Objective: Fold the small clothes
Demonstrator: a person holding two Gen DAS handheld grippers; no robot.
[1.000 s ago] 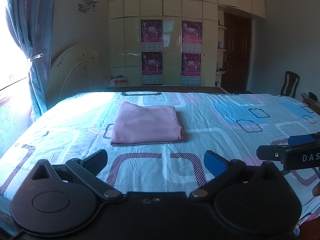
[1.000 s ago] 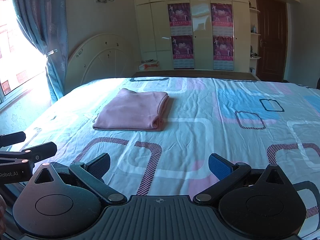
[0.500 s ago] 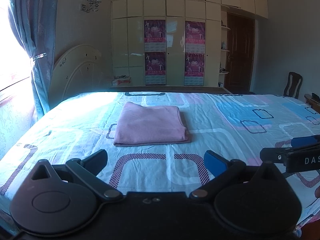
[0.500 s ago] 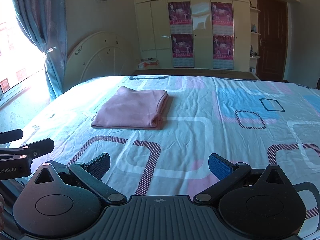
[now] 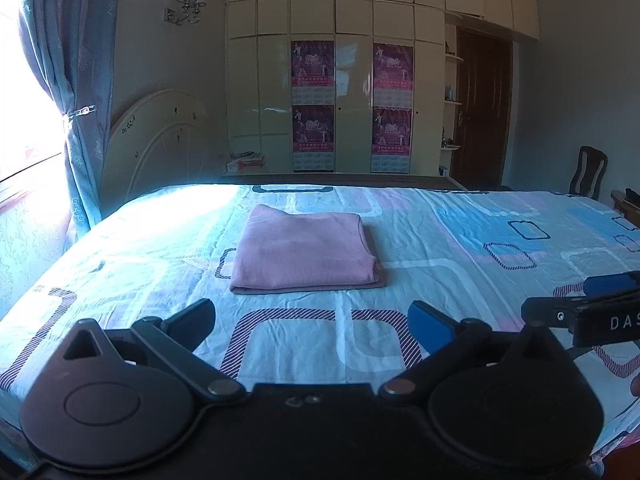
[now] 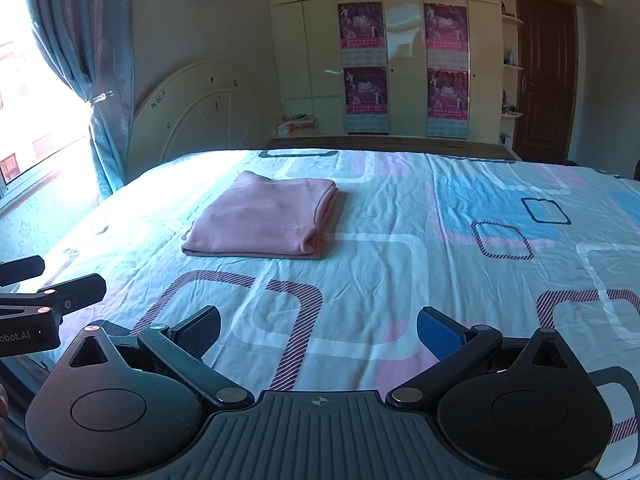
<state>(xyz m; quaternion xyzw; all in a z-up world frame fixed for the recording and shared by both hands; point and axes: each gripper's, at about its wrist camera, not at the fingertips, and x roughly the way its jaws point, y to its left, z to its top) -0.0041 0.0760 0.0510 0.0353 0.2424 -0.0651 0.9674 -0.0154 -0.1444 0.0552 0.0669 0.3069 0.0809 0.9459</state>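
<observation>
A pink garment (image 5: 302, 249) lies folded into a neat rectangle on the patterned bedsheet (image 5: 440, 264), its thick folded edge to the right (image 6: 264, 216). My left gripper (image 5: 312, 318) is open and empty, held near the bed's front edge, well short of the garment. My right gripper (image 6: 318, 330) is open too, nothing between its fingers, also back from the garment. Each gripper shows at the side of the other's view: the right one (image 5: 580, 304) in the left wrist view, the left one (image 6: 36, 284) in the right wrist view.
A cream headboard (image 5: 156, 140) leans on the wall at the far left beside a blue curtain (image 5: 76, 92). Wardrobe doors with pink posters (image 5: 312, 104) stand behind the bed. A dark door (image 6: 546, 80) and a chair (image 5: 588, 168) are at the right.
Both views have shifted slightly, with the garment sliding a little in frame. Both grippers stay open and the garment has not been touched.
</observation>
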